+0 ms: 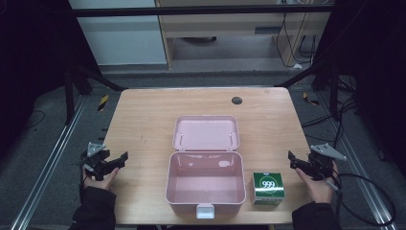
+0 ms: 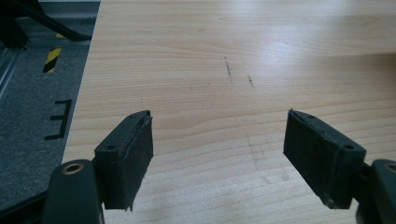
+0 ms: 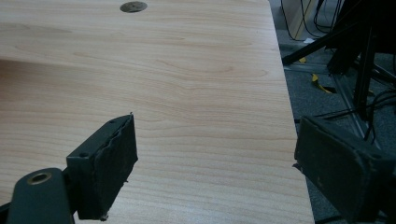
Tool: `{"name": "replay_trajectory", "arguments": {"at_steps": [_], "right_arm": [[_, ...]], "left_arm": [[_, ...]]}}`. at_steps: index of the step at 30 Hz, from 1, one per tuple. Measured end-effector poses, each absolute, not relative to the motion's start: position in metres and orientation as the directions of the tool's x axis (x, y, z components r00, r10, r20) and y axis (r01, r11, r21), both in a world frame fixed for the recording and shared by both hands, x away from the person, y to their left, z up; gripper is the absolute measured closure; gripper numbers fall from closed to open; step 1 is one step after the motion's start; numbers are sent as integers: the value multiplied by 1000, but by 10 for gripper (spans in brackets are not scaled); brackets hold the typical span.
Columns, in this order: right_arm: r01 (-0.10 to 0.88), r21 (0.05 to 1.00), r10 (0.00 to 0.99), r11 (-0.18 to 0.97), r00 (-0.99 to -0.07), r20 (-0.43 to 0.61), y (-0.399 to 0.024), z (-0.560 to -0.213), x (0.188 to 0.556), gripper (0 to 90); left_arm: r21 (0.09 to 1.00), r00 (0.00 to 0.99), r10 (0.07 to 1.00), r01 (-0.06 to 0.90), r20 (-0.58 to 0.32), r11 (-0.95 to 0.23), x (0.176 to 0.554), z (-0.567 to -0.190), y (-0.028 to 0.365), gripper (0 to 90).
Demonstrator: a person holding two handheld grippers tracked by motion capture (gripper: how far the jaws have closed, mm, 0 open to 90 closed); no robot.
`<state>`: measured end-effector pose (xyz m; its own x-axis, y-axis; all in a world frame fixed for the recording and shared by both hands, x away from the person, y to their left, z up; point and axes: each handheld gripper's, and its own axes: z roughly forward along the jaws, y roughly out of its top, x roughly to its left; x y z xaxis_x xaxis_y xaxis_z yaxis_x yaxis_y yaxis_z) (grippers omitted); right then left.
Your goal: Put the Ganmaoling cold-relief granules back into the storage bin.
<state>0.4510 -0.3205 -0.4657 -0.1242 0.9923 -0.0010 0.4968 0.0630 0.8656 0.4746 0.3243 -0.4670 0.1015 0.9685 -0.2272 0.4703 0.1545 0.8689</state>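
The right gripper point(image 1: 298, 161) is waiting near the counter point(image 1: 143, 120) edge, fingers apart; the left gripper point(image 1: 116, 161) likewise. The green box point(image 1: 268, 187) is sitting just beside the open pink case point(image 1: 205, 184), probably touching; approaching squarely should help.

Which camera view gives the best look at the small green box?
The high view: the green box sits whole on the table, right of the open pink case, its "999" label readable. The left and right gripper views look along open jaws at bare wood, so they tell nothing about the box.
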Motion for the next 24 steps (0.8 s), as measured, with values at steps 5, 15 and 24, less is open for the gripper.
{"name": "replay_trajectory", "arguments": {"at_steps": [5, 15, 24], "right_arm": [[500, 861, 985, 91, -173, -4, -318, -460, 450, 141], [488, 857, 964, 166, -262, -37, -309, -446, 450, 149], [473, 857, 950, 203, -309, -55, -300, -425, 448, 152]], "left_arm": [[866, 114, 970, 481, -217, 137, 474, -467, 322, 239], [859, 137, 969, 500, -206, 111, 474, -467, 319, 254], [858, 137, 970, 504, -199, 105, 474, -468, 317, 257]]}}
